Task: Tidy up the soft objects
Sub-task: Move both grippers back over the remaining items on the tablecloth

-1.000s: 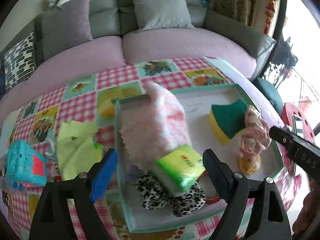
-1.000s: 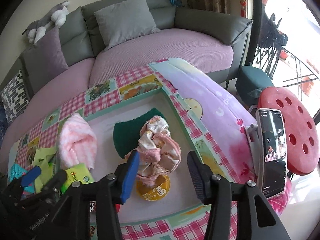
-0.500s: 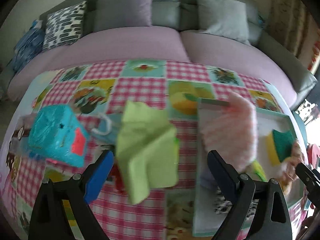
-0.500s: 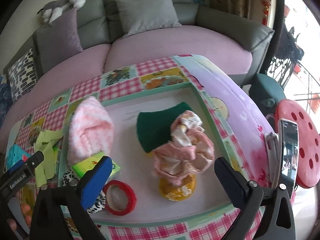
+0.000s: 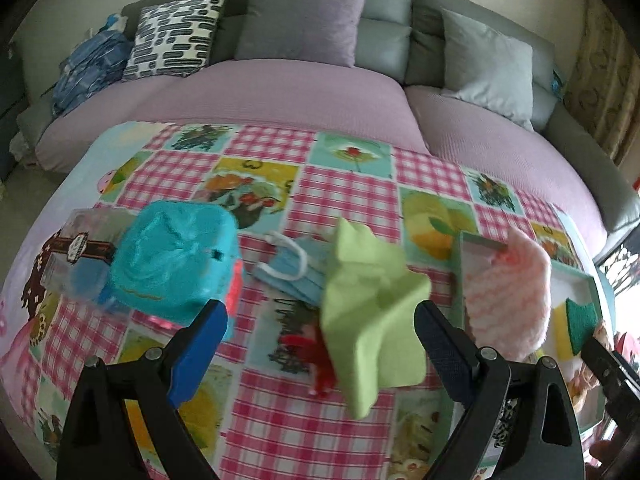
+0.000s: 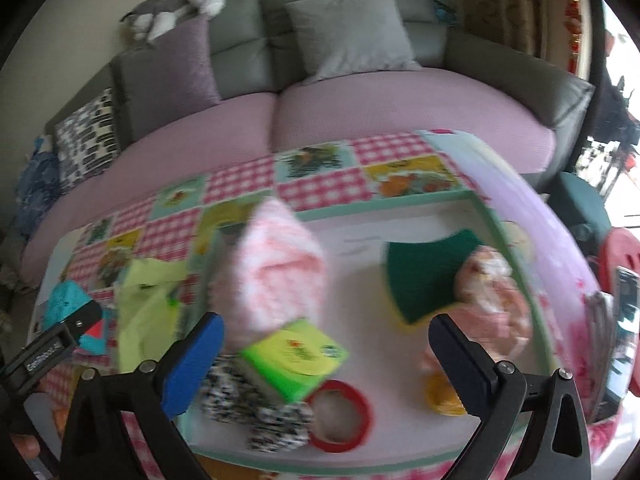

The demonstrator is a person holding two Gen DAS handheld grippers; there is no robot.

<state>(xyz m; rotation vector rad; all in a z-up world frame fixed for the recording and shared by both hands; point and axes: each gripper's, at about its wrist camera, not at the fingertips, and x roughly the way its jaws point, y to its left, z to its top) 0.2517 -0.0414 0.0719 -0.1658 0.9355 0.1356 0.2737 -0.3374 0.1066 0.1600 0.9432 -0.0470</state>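
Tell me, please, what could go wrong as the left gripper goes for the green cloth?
1. The green cloth lies over a red item and a blue face mask; the open left gripper might snag them too.
2. The tray is already crowded near the pink towel, so added cloth may spill over its rim.

A pink-and-white gingham tablecloth point(image 5: 280, 432) with fruit and flower squares in teal and yellow is covering the table. A lime-green cloth point(image 5: 372, 320) is lying beside a pale blue face mask point(image 5: 294, 276) with white loops and a turquoise crinkled plastic pack point(image 5: 176, 260) (a red patch showing at its edge). The mint-green-rimmed white tray point(image 6: 520, 256) is holding a fuzzy pink-and-white striped towel point(image 6: 276, 276), a dark green and yellow sponge point(image 6: 424, 280), a bright green and yellow tissue pack point(image 6: 296, 356), a black-and-white spotted cloth point(image 6: 256, 408), and a red tape ring point(image 6: 344, 416).
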